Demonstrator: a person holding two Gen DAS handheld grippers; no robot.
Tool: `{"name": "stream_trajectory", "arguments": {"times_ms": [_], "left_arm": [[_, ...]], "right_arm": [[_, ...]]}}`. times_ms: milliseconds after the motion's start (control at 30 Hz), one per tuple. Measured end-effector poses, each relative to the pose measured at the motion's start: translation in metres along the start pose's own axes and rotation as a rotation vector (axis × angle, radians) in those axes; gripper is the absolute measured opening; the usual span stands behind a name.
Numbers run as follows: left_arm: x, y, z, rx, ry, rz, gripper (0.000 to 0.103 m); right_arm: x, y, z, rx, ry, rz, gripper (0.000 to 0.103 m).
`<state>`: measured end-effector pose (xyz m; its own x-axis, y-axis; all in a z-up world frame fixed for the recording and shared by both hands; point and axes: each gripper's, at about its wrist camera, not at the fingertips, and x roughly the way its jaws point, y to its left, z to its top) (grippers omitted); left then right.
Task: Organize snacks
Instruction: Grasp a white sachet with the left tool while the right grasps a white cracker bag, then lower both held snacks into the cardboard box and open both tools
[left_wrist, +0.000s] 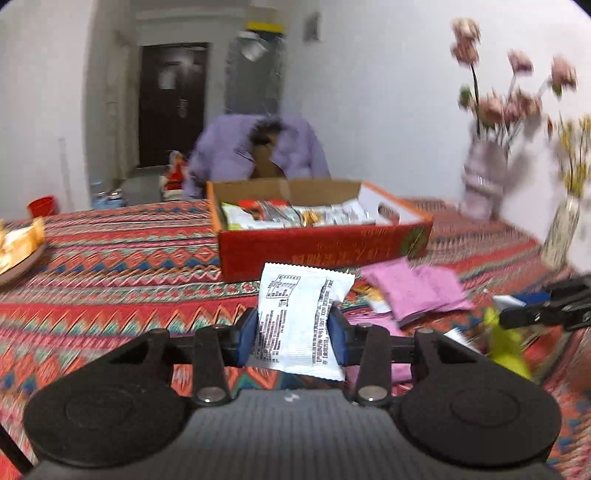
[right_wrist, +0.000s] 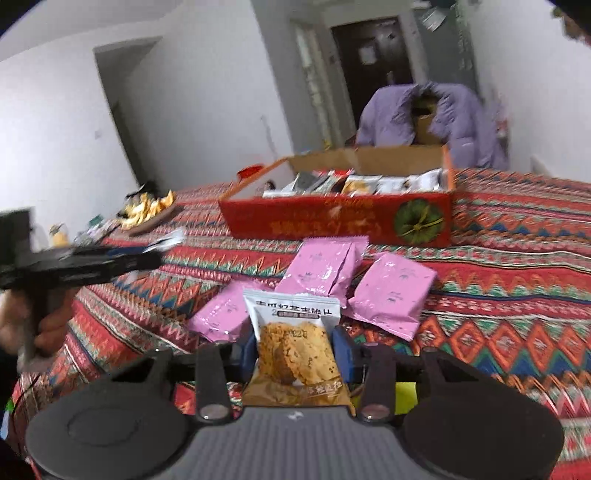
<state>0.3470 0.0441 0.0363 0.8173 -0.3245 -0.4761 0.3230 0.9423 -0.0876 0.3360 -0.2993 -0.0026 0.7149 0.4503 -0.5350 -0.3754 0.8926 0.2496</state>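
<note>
Black twin-disc housing fills the bottom of each wrist view, and just beyond it the blue-padded fingers carry a load. The left gripper (left_wrist: 293, 332) has its jaws closed narrowly on a white foil snack sachet with black printed text (left_wrist: 301, 317), held upright with the printed back facing the lens. The right gripper (right_wrist: 293, 350) is likewise closed on a white-and-brown biscuit packet showing a golden crisp (right_wrist: 295, 347), also upright and seemingly lifted off the cloth.

Ahead of both stands the red cardboard box with an open top (left_wrist: 325, 247), already part filled with a row of mixed wrappers, on the red zigzag-patterned tablecloth (left_wrist: 110, 266). Between the grippers and the box lie several loose pink foil packets (right_wrist: 325, 266), some overlapping, one just beside the box's near wall. A yellow-green wrapper (left_wrist: 506, 347) lies to the right, near the other tool.

The step in hand looks like carrying both packets to the box. To do it well, I would lift each one high enough to pass the near wall, bring one gripper in at a time so the tools do not meet over the opening, and aim for a gap in the row, not on top of it. Releasing low should let the packet stand with the others. The grip on each looks light; a soft sachet may twist, so a steady level carry seems wise.
</note>
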Motion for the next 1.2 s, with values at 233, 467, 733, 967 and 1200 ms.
{"name": "stream_trajectory", "arguments": {"times_ms": [233, 467, 733, 967, 1200], "left_arm": [[-0.073, -0.032, -0.027, -0.115, 0.010, 0.070, 0.041], [-0.086, -0.049, -0.028, -0.099, 0.002, 0.055, 0.041], [-0.036, -0.067, 0.012, -0.084, 0.015, -0.014, 0.041], [0.070, -0.076, 0.100, -0.046, 0.012, -0.001, 0.041], [0.191, -0.089, 0.156, -0.113, 0.077, 0.037, 0.041]], "right_arm": [[-0.053, 0.036, -0.020, -0.039, -0.084, -0.080, 0.042], [-0.071, 0.037, -0.029, -0.033, -0.101, -0.082, 0.042], [-0.058, 0.015, 0.004, -0.026, -0.139, -0.085, 0.042], [0.019, -0.040, 0.106, -0.061, -0.123, -0.108, 0.042], [0.133, -0.110, 0.191, 0.036, -0.044, -0.147, 0.042]]}}
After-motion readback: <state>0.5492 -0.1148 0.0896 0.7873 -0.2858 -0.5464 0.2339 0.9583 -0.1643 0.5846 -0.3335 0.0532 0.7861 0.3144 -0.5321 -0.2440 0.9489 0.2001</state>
